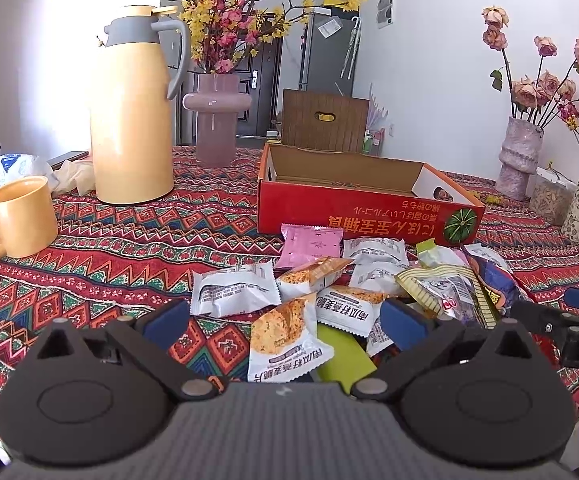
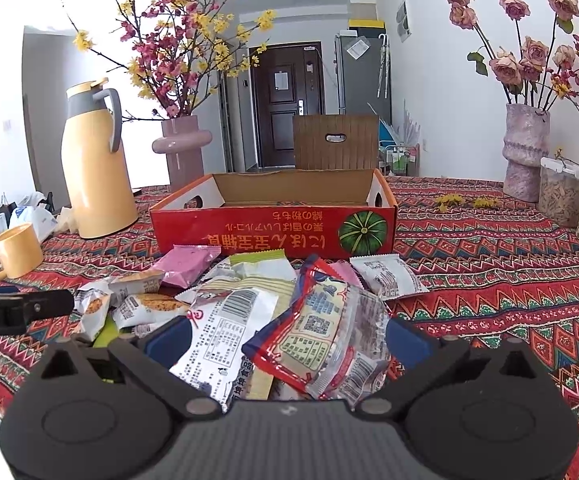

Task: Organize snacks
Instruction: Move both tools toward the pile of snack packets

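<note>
In the left wrist view, the left tool (image 1: 283, 322) hangs wide open over the near edge of the snack pile (image 1: 353, 284), a biscuit packet (image 1: 281, 344) lying between its fingers but not pinched. The red box (image 1: 365, 200) stands just behind the pile on the table (image 1: 129, 240), and what shows of its inside looks bare. In the right wrist view, the right tool (image 2: 289, 338) is equally spread, holding nothing, above a red-edged packet (image 2: 329, 336). The box floor there shows no snacks, so sorting seems hardly begun; the whole pile remains.
</note>
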The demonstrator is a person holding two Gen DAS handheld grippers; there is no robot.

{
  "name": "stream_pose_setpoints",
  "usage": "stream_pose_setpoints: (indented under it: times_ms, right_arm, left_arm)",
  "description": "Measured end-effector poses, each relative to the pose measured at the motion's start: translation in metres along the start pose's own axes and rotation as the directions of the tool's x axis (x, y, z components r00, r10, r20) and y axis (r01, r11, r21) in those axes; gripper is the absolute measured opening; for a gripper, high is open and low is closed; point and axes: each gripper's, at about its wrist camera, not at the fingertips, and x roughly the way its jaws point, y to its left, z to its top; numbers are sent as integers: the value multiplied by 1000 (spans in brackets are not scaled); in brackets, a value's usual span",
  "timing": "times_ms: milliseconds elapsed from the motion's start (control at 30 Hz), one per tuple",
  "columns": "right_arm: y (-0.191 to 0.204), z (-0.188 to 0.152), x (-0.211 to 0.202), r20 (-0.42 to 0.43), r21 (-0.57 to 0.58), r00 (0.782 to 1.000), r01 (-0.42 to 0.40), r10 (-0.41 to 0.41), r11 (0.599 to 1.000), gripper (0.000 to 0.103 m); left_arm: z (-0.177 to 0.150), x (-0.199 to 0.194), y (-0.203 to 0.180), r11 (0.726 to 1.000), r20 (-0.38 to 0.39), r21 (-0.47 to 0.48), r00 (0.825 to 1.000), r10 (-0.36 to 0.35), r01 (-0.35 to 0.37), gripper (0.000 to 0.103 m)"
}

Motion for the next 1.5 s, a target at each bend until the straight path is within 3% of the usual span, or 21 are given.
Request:
stream_pose_setpoints:
  times_ms: [1500]
  right_arm:
    - [3, 0, -6, 7, 2, 1000, 6, -6, 1000, 103]
  left_arm:
    - [-5, -7, 0, 1000, 1, -7, 1000, -7, 7, 103]
